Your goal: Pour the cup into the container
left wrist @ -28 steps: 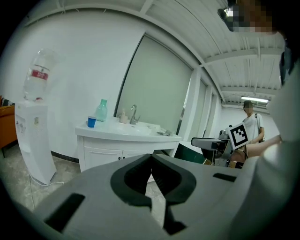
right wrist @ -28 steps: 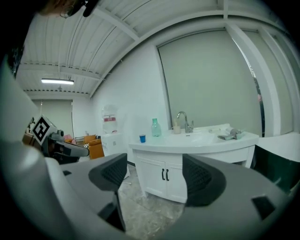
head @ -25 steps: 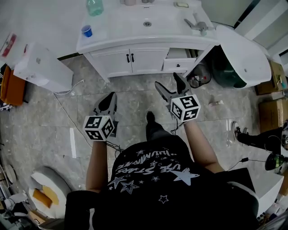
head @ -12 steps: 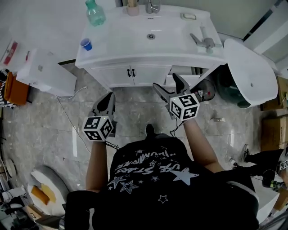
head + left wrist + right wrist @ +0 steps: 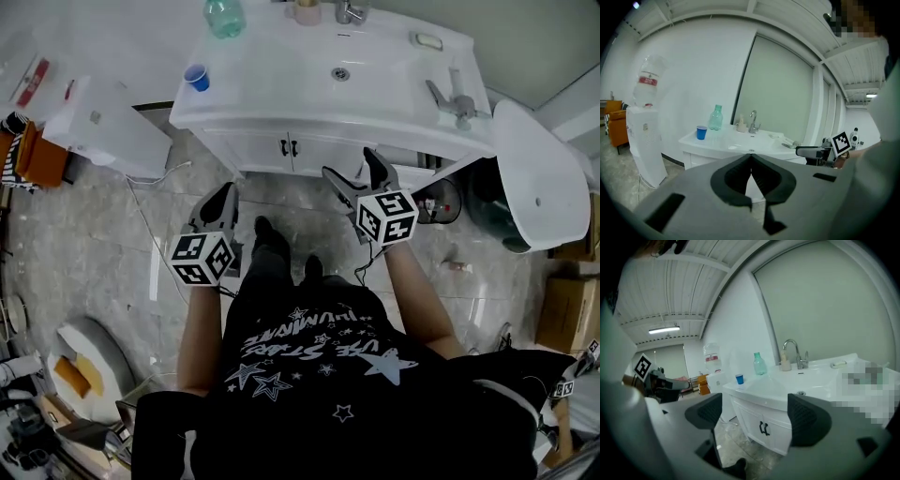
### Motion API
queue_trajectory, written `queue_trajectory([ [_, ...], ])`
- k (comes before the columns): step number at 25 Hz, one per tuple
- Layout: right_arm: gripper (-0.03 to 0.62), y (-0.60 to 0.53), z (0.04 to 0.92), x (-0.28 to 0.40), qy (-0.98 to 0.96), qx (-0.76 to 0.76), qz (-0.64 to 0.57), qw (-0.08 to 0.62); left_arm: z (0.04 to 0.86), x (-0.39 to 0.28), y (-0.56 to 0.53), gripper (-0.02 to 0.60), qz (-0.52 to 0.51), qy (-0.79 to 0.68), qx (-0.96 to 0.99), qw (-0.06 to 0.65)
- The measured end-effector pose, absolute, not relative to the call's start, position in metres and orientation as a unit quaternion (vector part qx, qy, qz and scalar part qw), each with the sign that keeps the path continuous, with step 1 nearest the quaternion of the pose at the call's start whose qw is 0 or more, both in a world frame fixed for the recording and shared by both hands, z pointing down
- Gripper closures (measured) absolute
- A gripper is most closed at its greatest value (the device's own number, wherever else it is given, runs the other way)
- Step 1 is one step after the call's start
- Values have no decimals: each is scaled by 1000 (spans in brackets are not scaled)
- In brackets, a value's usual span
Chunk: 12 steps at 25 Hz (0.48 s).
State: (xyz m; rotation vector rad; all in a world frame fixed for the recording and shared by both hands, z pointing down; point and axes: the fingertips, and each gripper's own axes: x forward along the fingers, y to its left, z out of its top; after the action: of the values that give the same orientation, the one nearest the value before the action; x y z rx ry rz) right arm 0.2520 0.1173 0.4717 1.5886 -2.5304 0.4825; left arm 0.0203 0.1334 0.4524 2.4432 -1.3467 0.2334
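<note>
Head view: blue cup (image 5: 197,78) stood on the tabletop (image 5: 272,80); right claw (image 5: 354,172) gaped empty, left claw (image 5: 223,195) sat closed; best approached level, mid-height.

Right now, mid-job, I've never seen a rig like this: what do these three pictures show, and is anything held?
There is no robot: a person stands before a white washbasin cabinet holding a two-jaw gripper in each hand. The head view looks down from the person's head; the two gripper views come from cameras riding on each gripper, looking along its jaws. On the countertop stand a blue cup and a green bottle, with a tap behind the basin. The left gripper has its jaws together; the right gripper has them wide apart. Neither holds anything, and the cup is untouched.
</note>
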Motion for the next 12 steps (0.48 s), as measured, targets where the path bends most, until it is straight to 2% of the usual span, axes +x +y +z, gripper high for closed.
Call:
queue_trajectory([
  [12, 177, 42, 468, 189, -869, 466, 136, 96, 460, -26, 78, 572, 70, -513, 838, 173],
])
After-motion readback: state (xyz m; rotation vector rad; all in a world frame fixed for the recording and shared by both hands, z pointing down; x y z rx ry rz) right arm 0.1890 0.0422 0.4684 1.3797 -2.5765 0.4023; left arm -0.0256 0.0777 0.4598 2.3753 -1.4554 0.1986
